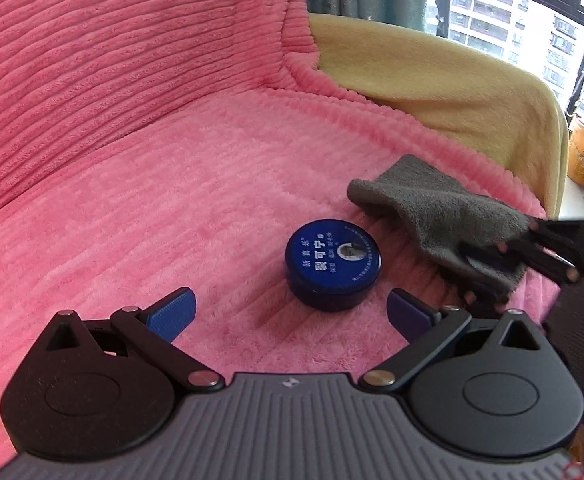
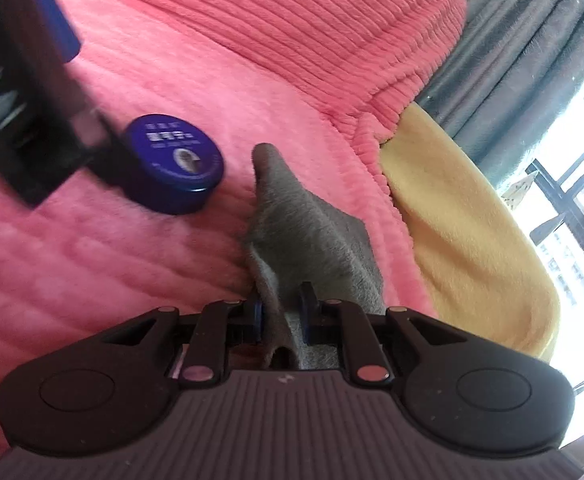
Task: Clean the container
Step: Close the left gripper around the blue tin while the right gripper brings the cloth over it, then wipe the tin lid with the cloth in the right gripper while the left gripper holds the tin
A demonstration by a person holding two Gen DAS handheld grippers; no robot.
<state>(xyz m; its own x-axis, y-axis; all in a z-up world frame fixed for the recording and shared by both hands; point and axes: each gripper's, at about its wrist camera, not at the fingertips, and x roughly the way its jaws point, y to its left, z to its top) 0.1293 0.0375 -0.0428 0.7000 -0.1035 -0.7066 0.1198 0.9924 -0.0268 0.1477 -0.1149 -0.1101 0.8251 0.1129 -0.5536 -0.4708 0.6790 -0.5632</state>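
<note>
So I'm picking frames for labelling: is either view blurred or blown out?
Left wrist view: sharp on the blue tin; the right gripper is slightly smeared. Right wrist view: the left gripper is motion-blurred and the window overexposed.

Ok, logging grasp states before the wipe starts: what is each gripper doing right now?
Left gripper: open, empty, just short of the blue tin.
Right gripper: shut on the grey cloth.

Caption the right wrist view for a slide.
Right claw shut on grey cloth, beside the blue tin on pink cover.
</note>
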